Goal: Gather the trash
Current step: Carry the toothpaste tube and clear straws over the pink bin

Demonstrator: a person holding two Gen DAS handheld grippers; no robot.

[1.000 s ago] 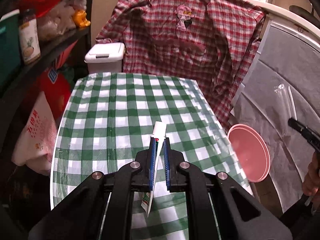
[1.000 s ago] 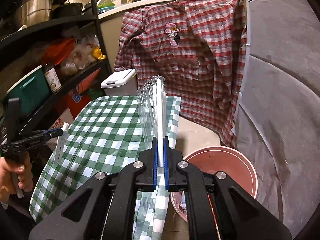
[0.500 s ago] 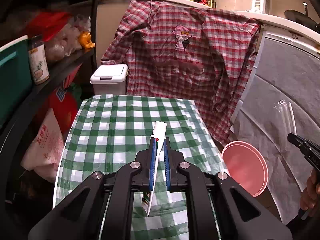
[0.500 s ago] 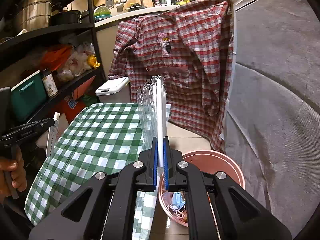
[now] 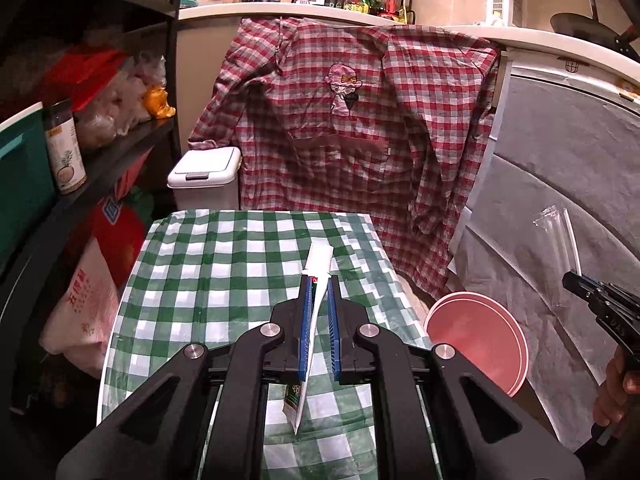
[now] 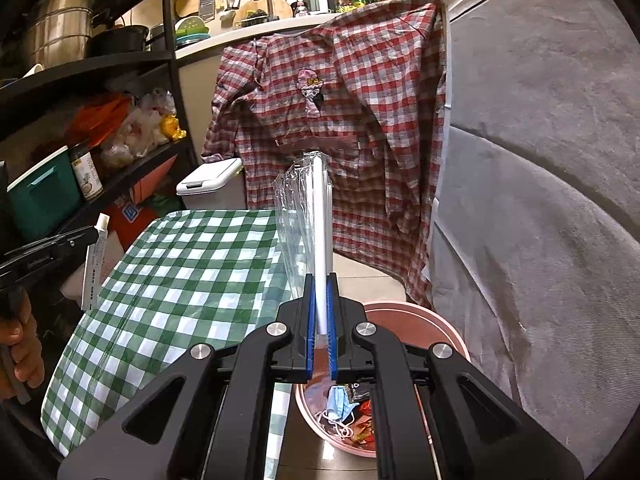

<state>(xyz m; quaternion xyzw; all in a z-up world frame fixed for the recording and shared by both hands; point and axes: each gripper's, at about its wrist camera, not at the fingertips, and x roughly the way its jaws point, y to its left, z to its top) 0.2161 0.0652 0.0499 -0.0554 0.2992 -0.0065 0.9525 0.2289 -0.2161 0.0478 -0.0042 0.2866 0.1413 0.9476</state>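
Note:
My left gripper [image 5: 319, 280] is shut on a white and green toothpaste tube [image 5: 313, 300], held above the green checked table [image 5: 224, 264]. It also shows at the left of the right wrist view [image 6: 95, 264]. My right gripper [image 6: 319, 280] is shut on a clear plastic wrapper with a white strip [image 6: 314, 216], held above the pink bin [image 6: 448, 332]. The wrapper also shows in the left wrist view [image 5: 558, 236]. The pink bin [image 5: 476, 340] stands on the floor right of the table and holds a blue mask [image 6: 340, 398] and red wrappers.
A red checked shirt [image 5: 352, 128] hangs behind the table. A white lidded bin [image 5: 206, 178] stands at the table's far left corner. Black shelves [image 5: 100, 152] with jars and bags line the left. A grey covered appliance [image 6: 540, 200] is on the right.
Both grippers have risen and pulled back with their loads. The right gripper has moved over the pink bin, whose contents now show beneath it.

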